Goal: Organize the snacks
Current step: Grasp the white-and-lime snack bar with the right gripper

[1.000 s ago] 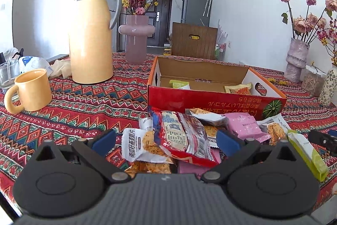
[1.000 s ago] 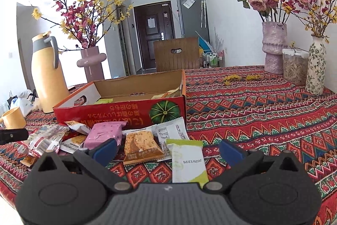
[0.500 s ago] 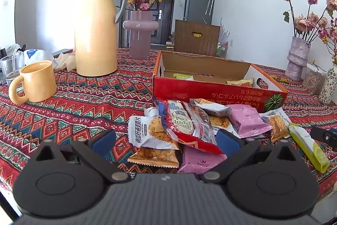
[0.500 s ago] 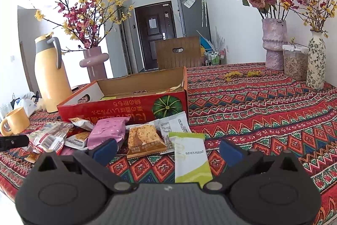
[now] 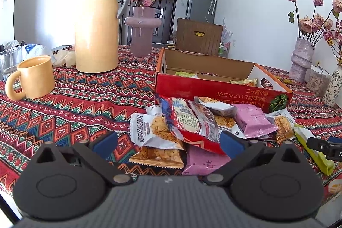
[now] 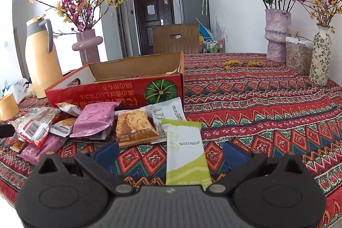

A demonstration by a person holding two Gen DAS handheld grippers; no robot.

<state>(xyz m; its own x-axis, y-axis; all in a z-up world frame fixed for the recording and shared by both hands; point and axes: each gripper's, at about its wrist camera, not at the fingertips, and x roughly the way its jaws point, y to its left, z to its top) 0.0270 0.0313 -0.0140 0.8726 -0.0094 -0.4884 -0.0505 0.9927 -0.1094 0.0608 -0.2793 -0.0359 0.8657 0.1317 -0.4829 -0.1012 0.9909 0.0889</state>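
Note:
A pile of snack packets lies on the patterned tablecloth in front of an open red cardboard box point(image 5: 222, 91) point(image 6: 119, 93). My left gripper point(image 5: 168, 144) is open, its blue pads on either side of a red-and-clear packet point(image 5: 190, 123) and a white cracker packet point(image 5: 154, 129); whether they touch is unclear. Pink packets point(image 5: 252, 119) point(image 6: 94, 119) lie beside them. My right gripper point(image 6: 170, 153) is open around the near end of a green-and-white packet point(image 6: 186, 153). A brown cracker packet point(image 6: 134, 127) lies just beyond. A few packets show inside the box.
A tall yellow thermos point(image 5: 98, 25), a yellow mug point(image 5: 34, 76) and a purple vase of blossoms point(image 5: 142, 29) stand at the left. Vases of dried roses point(image 6: 276, 35), a floral vase point(image 6: 319, 57) and a clear jar point(image 6: 298, 57) stand at the right. A wooden chair back point(image 5: 198, 35) is behind the box.
Both grippers have drawn back and lowered toward the near edge of the table; the snack pile and box look farther away. Both stay open; no packet has moved.

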